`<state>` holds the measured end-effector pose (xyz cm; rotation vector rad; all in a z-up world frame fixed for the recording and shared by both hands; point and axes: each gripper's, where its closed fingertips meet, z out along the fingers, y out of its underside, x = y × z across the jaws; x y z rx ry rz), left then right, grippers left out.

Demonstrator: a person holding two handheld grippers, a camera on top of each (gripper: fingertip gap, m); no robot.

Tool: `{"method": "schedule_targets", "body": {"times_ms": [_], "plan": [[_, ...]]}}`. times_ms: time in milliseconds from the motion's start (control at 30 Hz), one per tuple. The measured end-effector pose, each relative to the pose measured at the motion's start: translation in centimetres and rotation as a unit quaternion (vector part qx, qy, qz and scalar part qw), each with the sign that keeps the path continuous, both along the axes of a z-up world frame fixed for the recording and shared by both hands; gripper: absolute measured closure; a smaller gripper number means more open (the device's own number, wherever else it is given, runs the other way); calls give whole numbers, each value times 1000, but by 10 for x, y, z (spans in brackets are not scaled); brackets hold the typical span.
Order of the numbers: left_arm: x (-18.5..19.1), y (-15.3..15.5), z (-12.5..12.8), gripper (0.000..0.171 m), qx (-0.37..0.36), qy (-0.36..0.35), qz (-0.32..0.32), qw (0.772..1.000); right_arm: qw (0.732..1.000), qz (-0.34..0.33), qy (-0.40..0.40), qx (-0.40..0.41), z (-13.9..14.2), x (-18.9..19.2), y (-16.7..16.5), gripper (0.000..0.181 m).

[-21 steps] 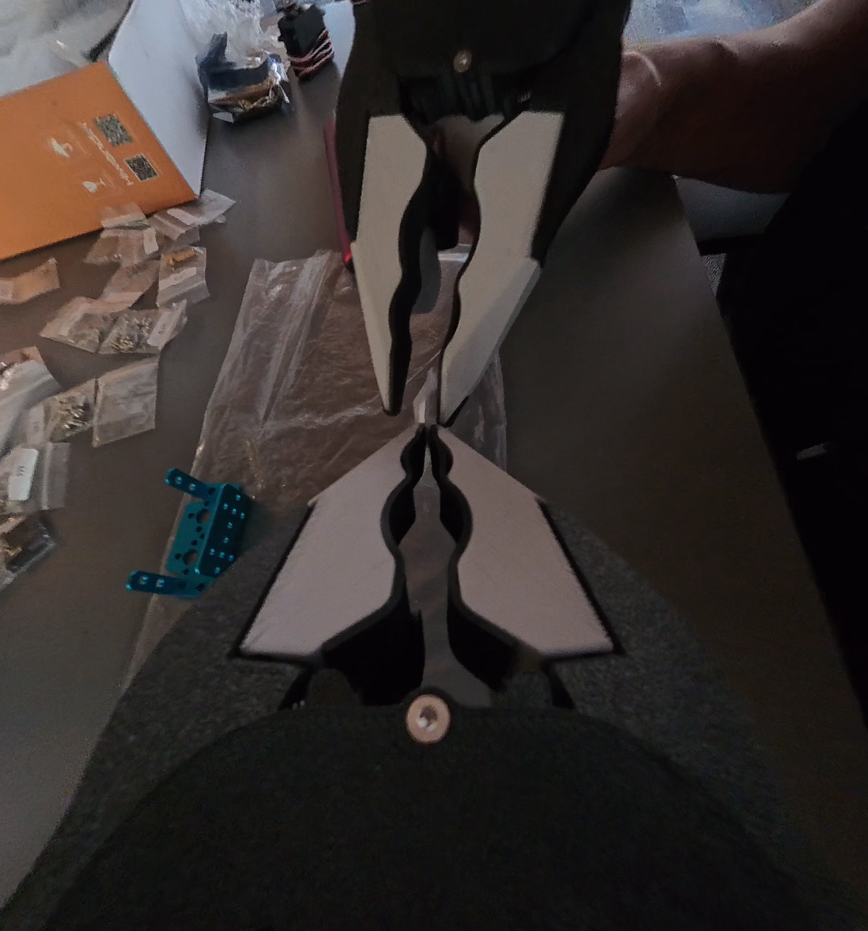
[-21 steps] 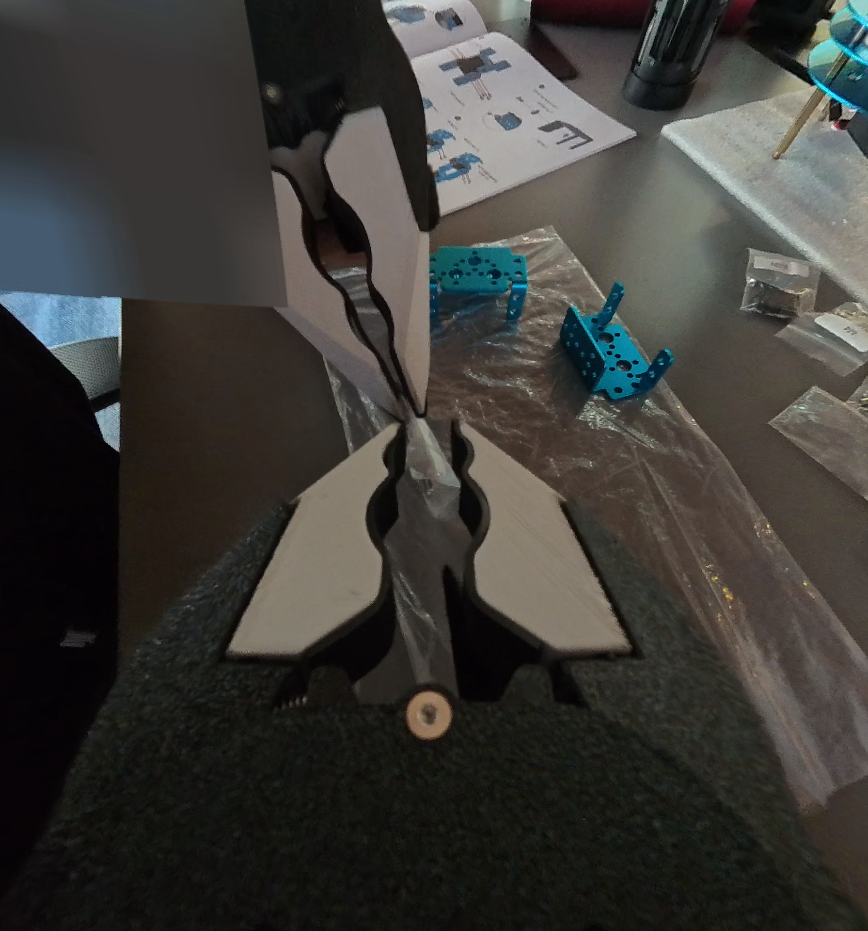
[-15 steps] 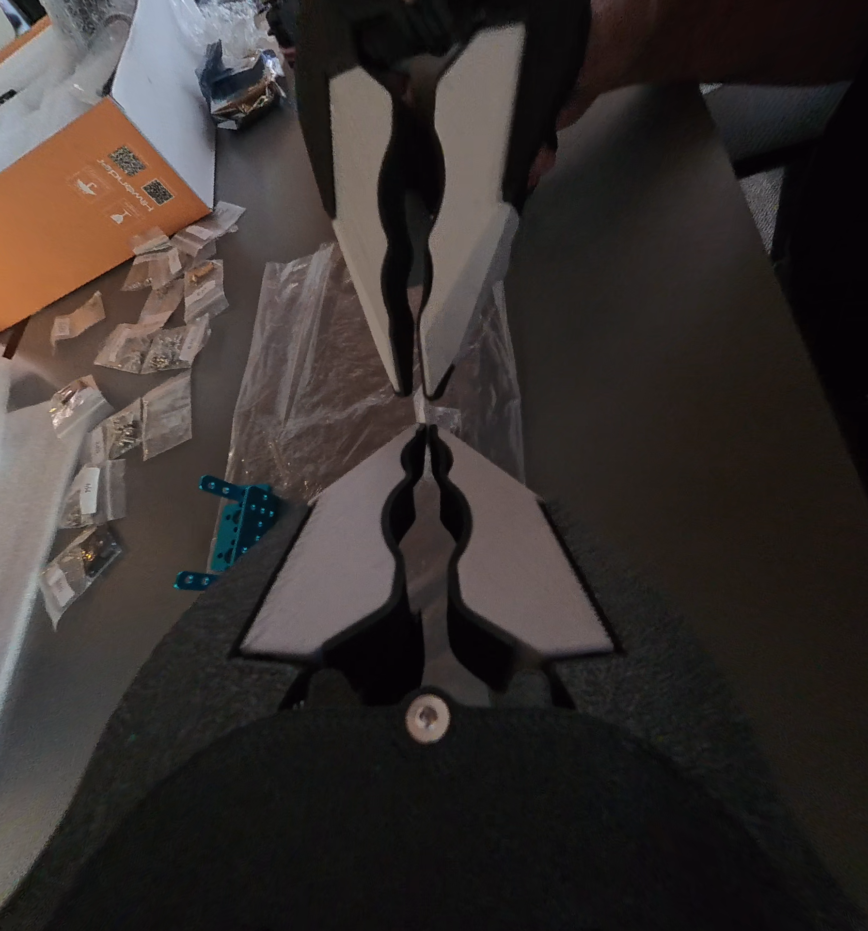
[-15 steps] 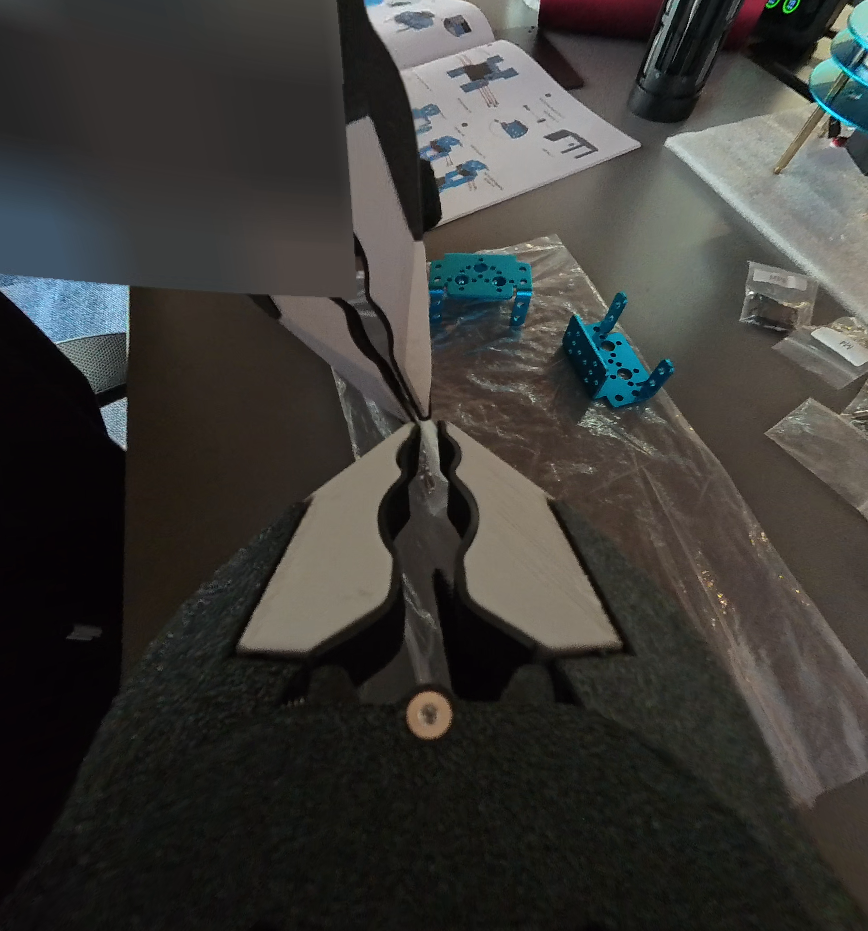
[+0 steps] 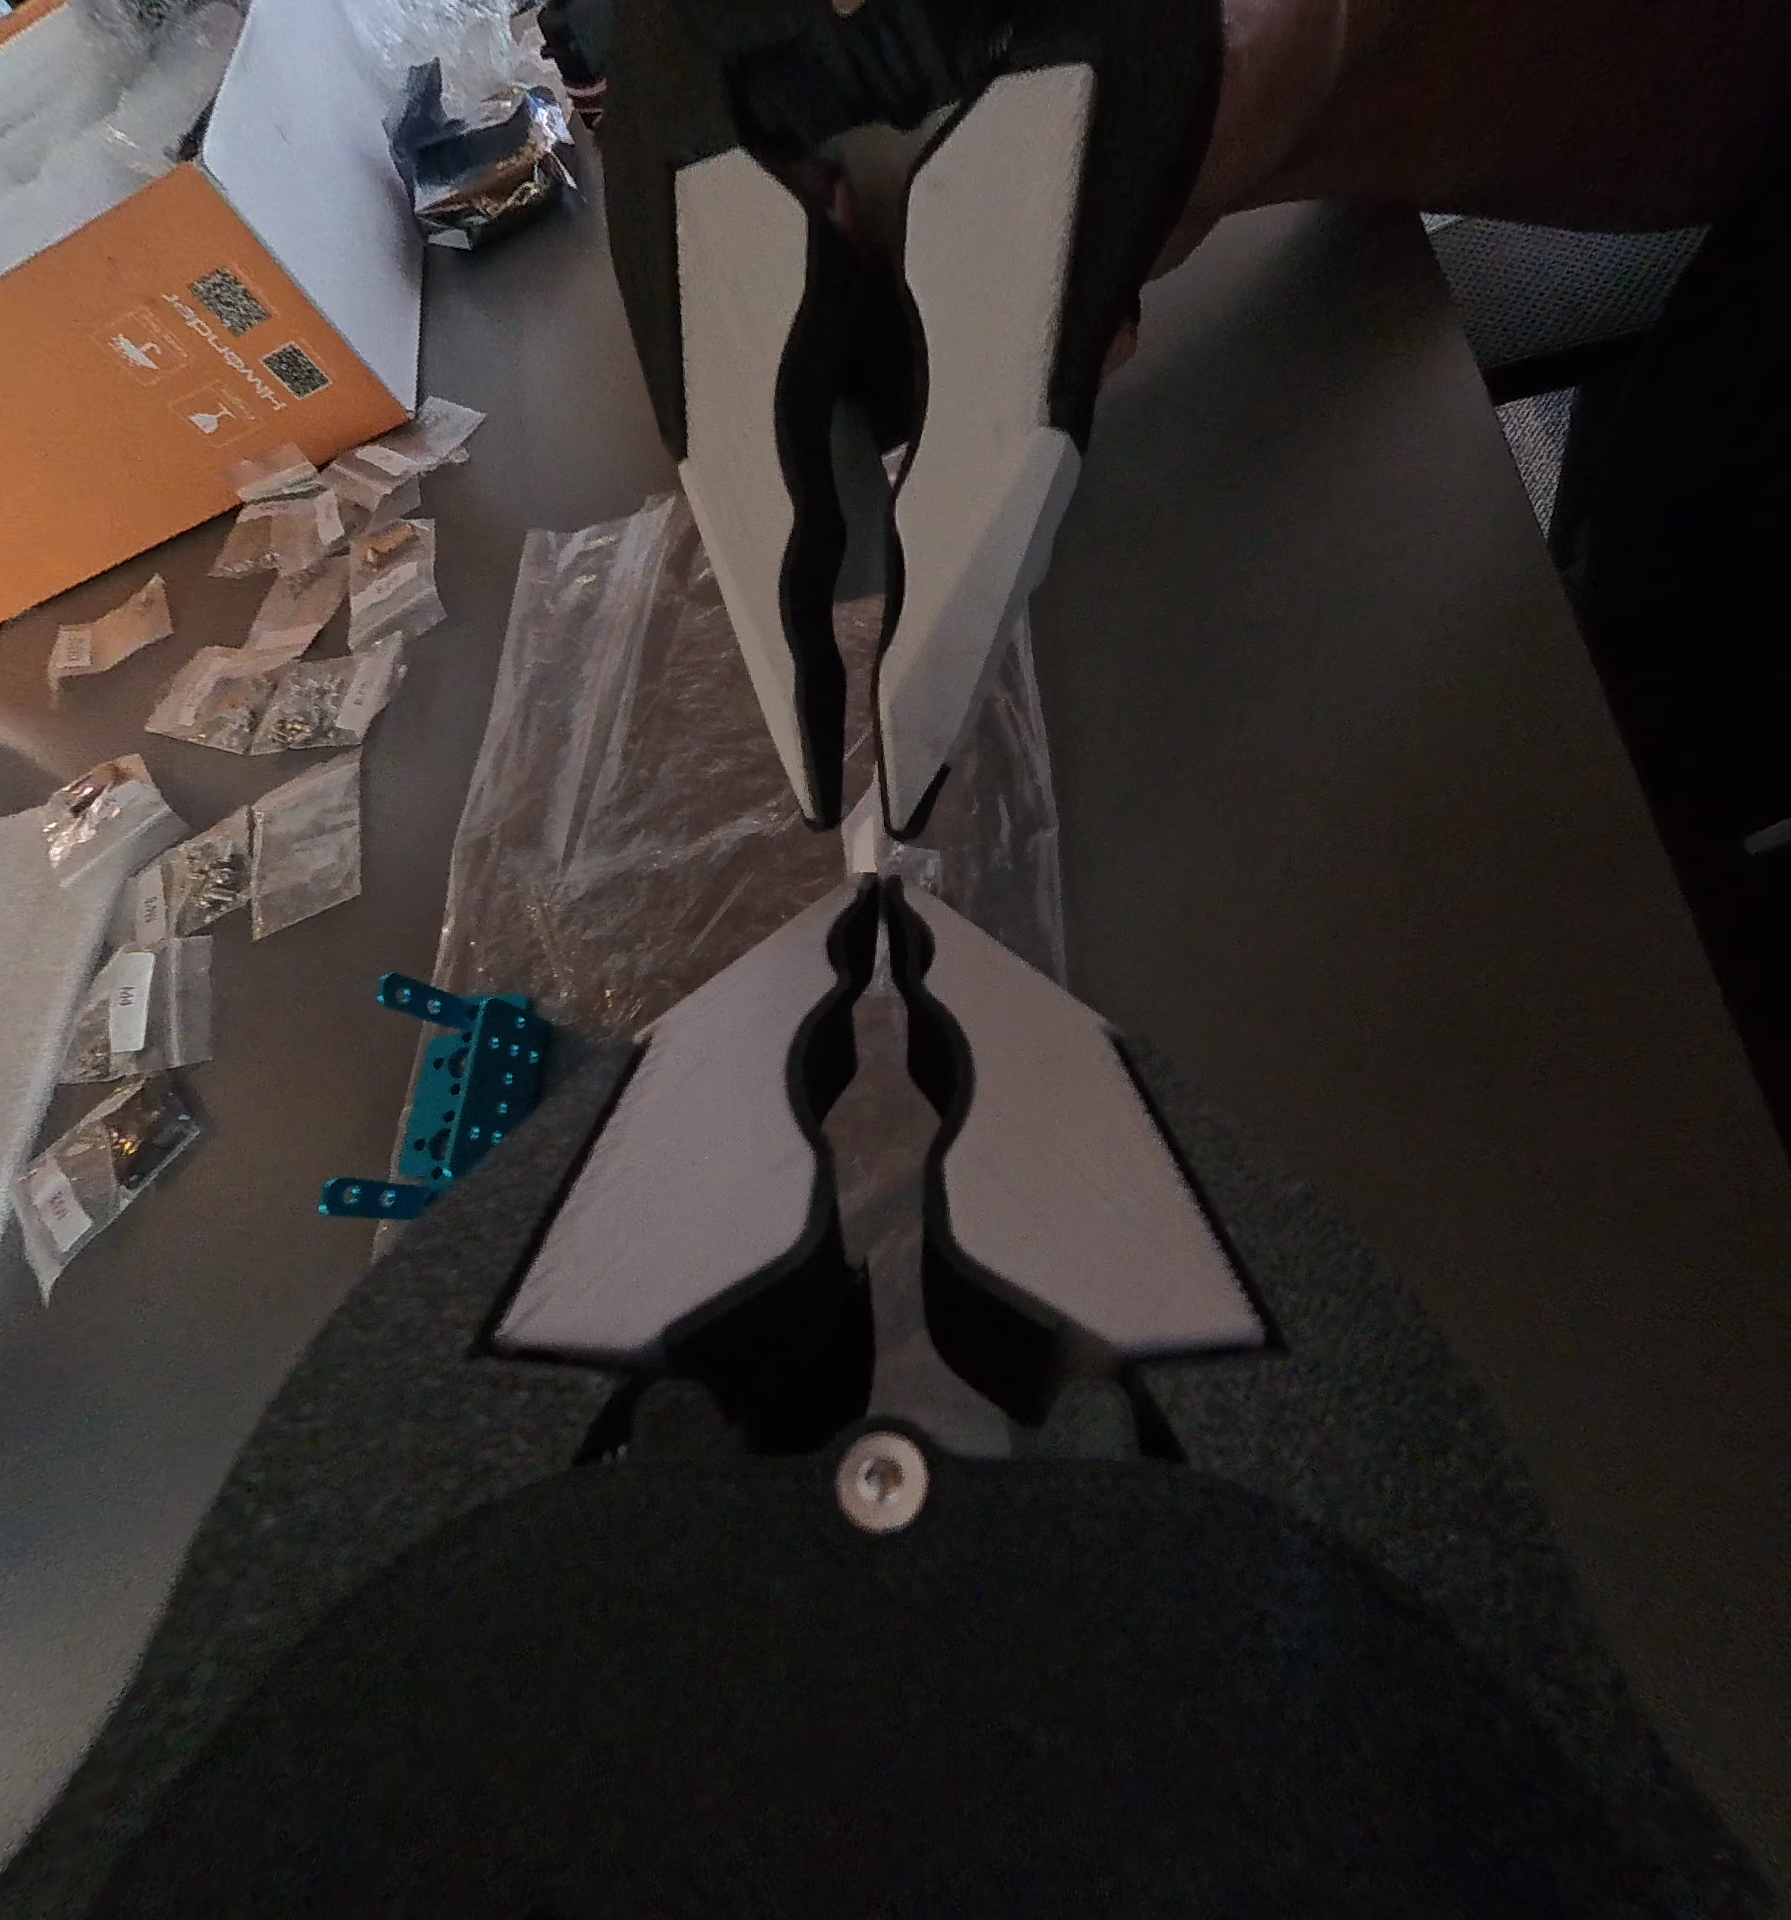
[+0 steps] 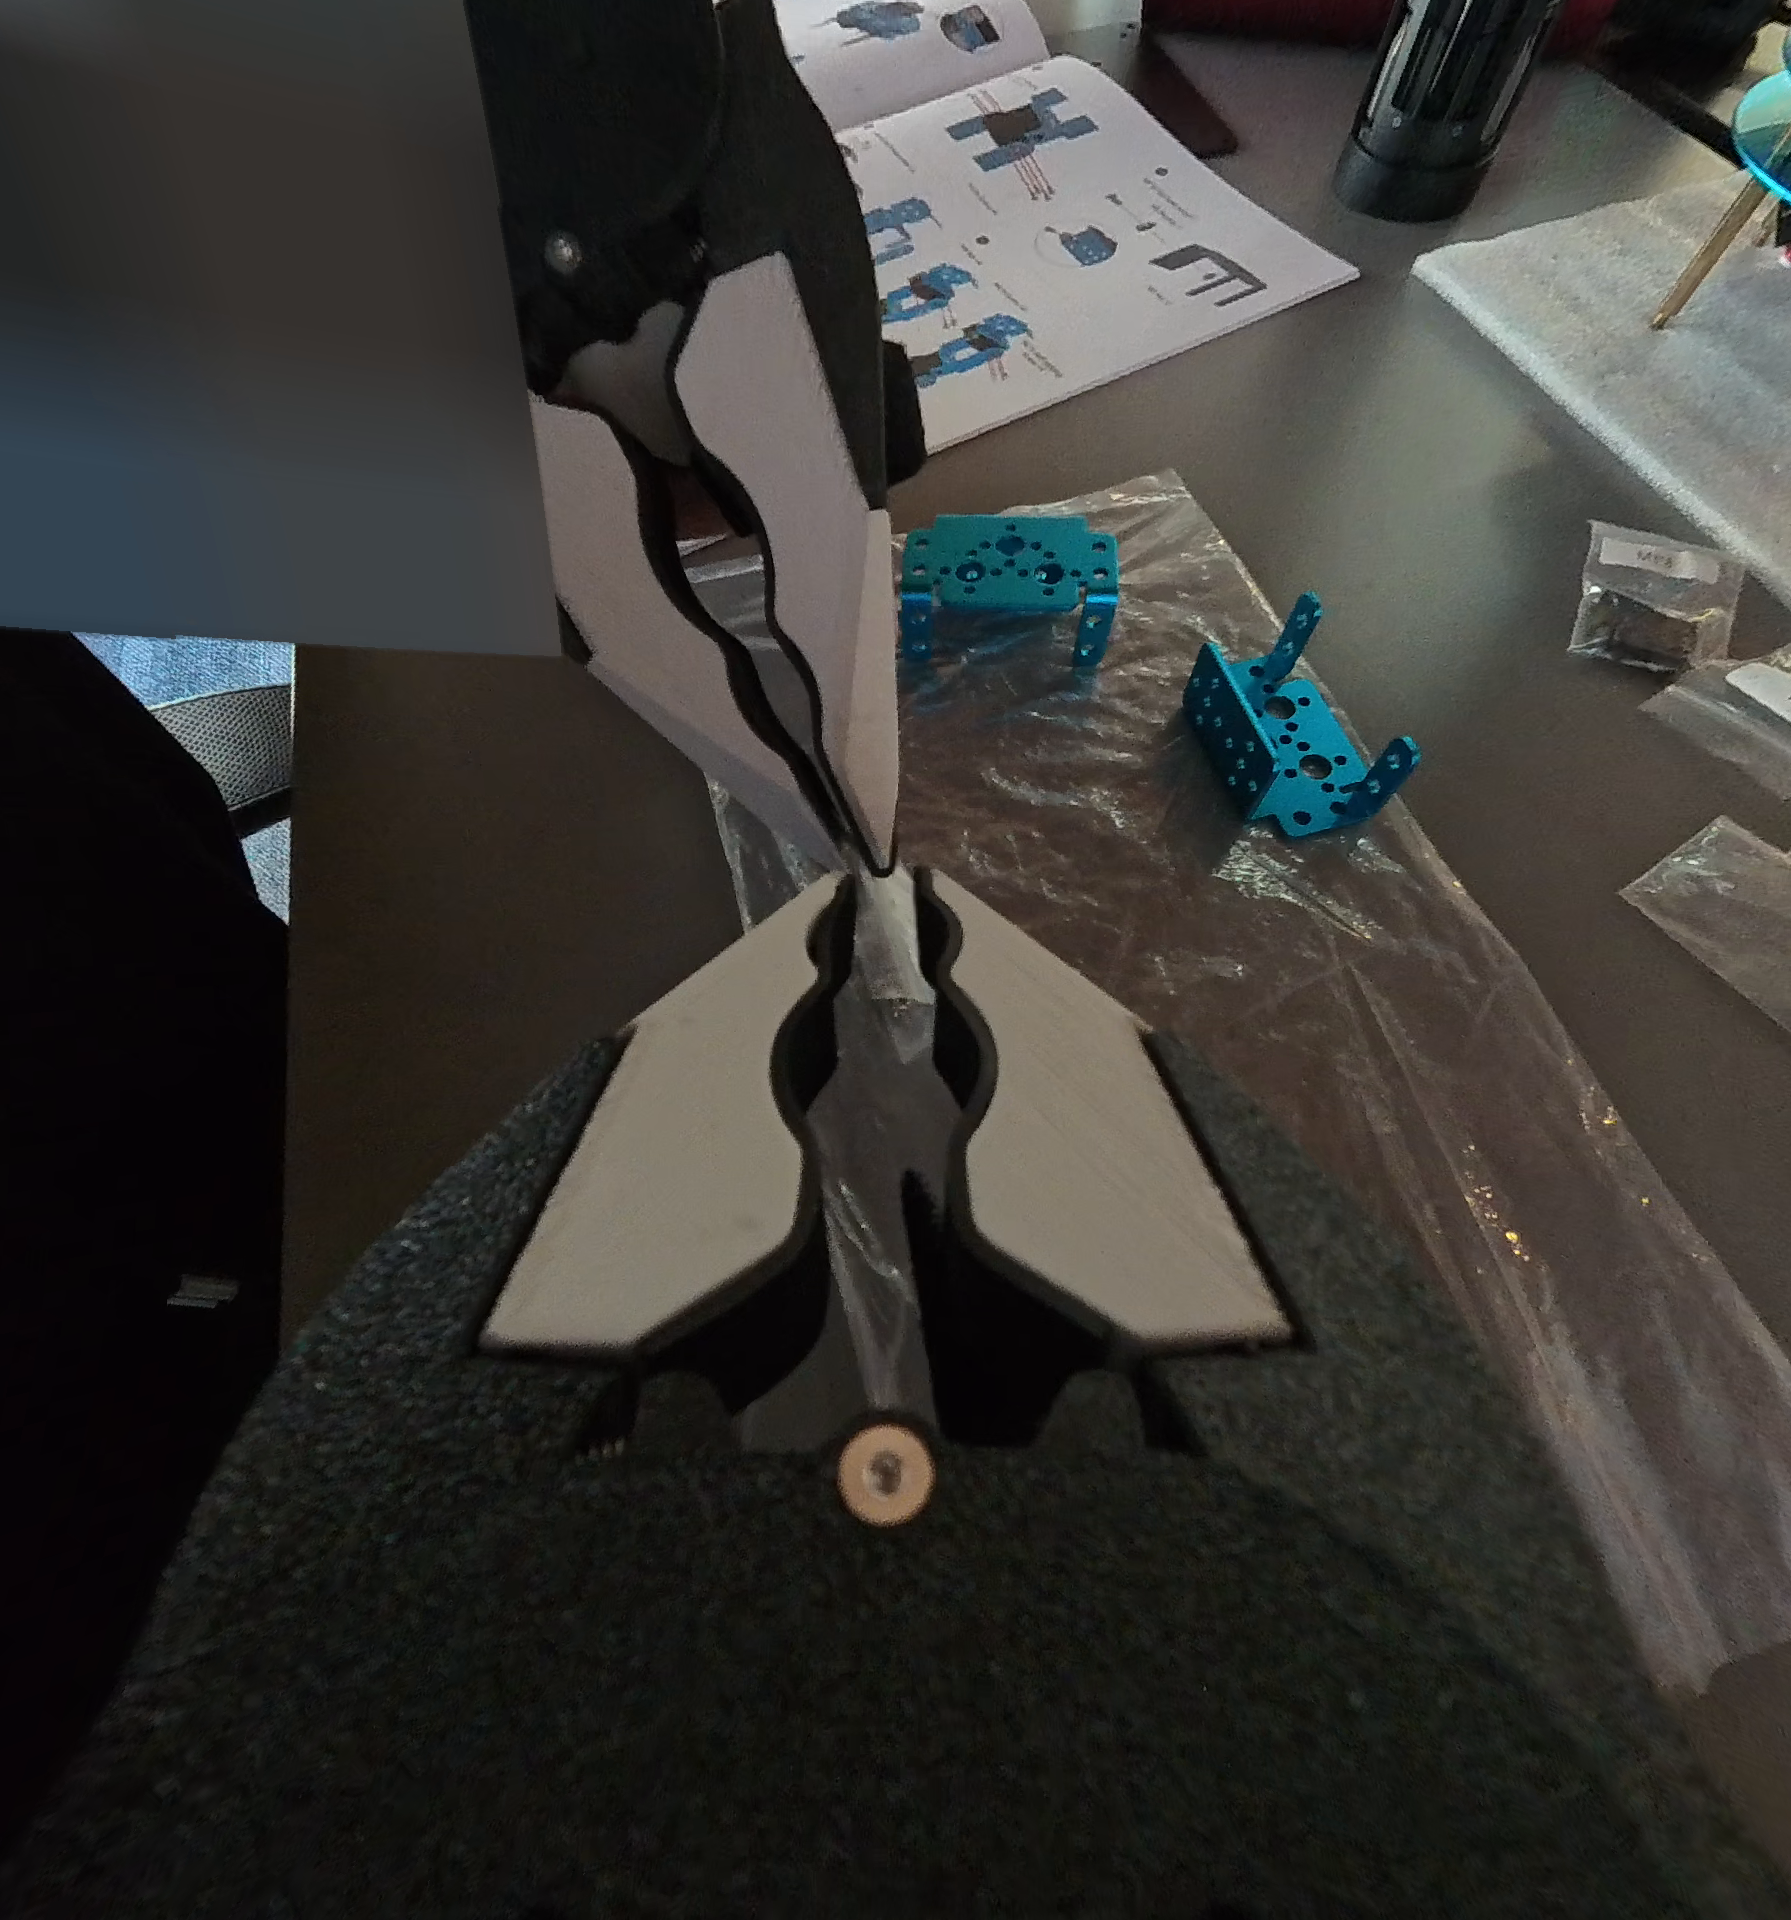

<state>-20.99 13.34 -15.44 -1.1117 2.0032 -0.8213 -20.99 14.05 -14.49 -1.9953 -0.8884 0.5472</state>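
Dark bench (image 5: 1286,727), dim light, hardware packets (image 5: 299,852) lying scattered. Left gripper (image 5: 878,888): fingers are pressing together on the lifted edge of the clear plastic bag (image 5: 610,727). Right gripper (image 6: 889,883), tip to tip with it: fingers are now standing slightly parted around that edge, having been shut 0.5 s ago. The bag's body is lying flat, two blue brackets (image 6: 1005,582) resting on it

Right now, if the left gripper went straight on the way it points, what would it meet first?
Probably the right gripper, tip to tip just ahead; only the clear plastic bag's white edge, pinched by the left gripper, lies between.
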Motion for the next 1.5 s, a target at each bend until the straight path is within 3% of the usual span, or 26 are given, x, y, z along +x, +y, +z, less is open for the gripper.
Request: {"method": "schedule_targets", "body": {"times_ms": [1233, 1500], "plan": [[-1, -2, 4, 171, -30, -1, -4, 1000, 1000, -7, 12, -3, 6, 5, 4, 169], [-1, 16, 16, 171, -29, -24, 23, 999, 994, 85, -58, -37, 10, 0, 22, 167]]}}
